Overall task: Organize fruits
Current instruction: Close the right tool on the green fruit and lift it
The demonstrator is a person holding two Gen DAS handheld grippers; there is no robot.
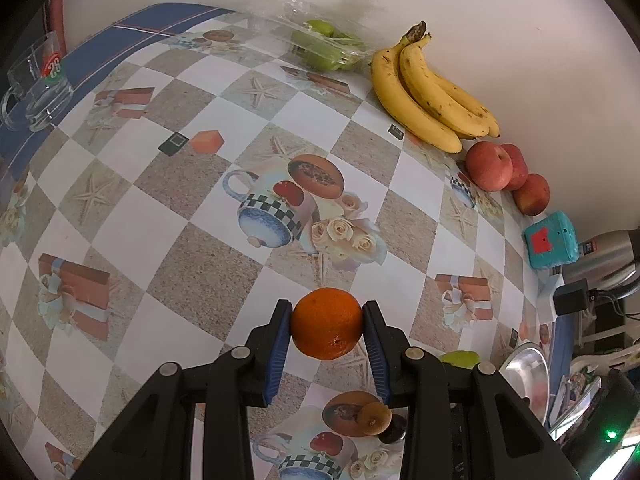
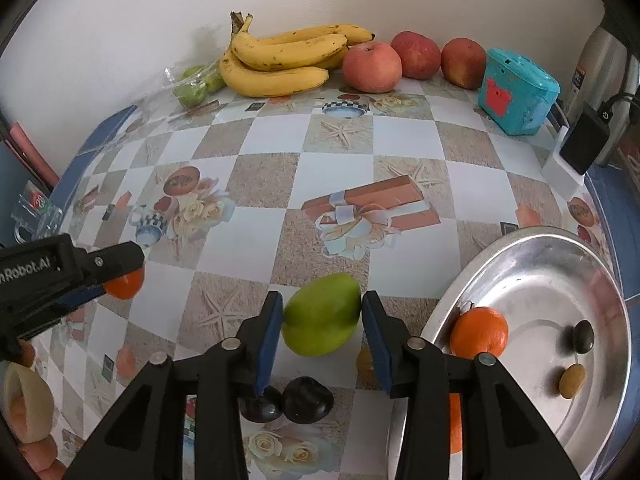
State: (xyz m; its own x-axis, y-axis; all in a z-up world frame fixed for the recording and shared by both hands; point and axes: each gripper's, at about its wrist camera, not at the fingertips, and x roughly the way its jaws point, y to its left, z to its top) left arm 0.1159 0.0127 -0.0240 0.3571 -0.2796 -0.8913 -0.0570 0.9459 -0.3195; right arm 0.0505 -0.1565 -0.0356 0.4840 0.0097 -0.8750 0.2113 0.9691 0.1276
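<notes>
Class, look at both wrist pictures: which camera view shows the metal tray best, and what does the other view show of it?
The right wrist view shows the metal tray best: nearly its whole oval basin is visible, with an orange and two small dark and tan pieces inside. The left wrist view catches only a narrow slice of its rim at the right edge, contents unclear.

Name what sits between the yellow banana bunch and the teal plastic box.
Three red apples in a row fill the stretch from yellow banana bunch to teal plastic box, clearest in the right wrist view.

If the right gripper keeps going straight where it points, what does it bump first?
Probably the green fruit, which already sits between the right gripper's fingers. Past it there is only patterned tablecloth, though depth is hard to judge.
</notes>
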